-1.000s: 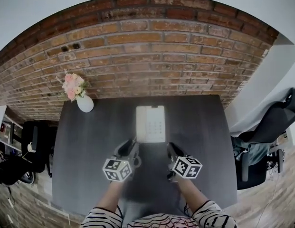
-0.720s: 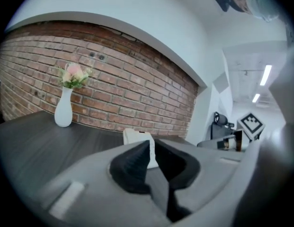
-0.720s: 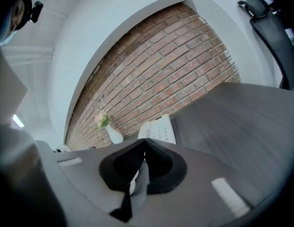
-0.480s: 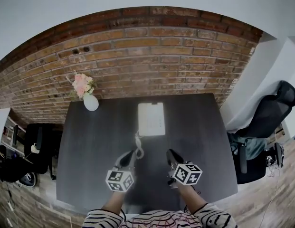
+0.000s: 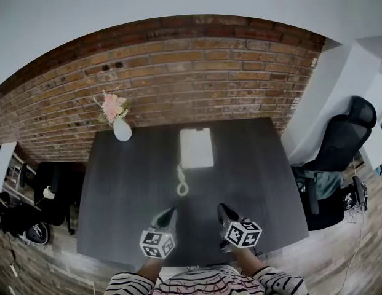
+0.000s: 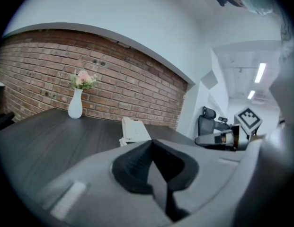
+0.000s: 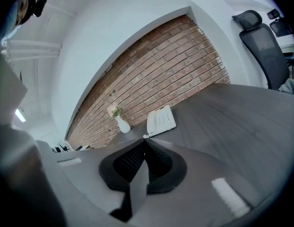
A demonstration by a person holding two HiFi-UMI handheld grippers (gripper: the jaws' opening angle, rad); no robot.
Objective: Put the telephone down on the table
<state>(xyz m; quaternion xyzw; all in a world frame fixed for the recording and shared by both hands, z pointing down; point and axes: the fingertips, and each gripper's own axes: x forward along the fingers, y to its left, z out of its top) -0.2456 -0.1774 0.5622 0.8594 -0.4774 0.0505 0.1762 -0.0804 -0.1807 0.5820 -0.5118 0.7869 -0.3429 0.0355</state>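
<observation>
– Head view puts your telephone (image 5: 196,147) flat on the surface (image 5: 129,183), close to the brick wall (image 5: 209,72) and well ahead of you.
– Agreed. Its coiled cord (image 5: 182,183), I think, trails toward you. Your left gripper (image 5: 168,213) and right gripper (image 5: 222,209) both have their jaws pressed together, holding nothing.

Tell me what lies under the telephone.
The telephone rests flat on the dark table, its coiled cord trailing toward the near edge. The tabletop directly beneath it is covered, so anything there cannot be seen.
</observation>
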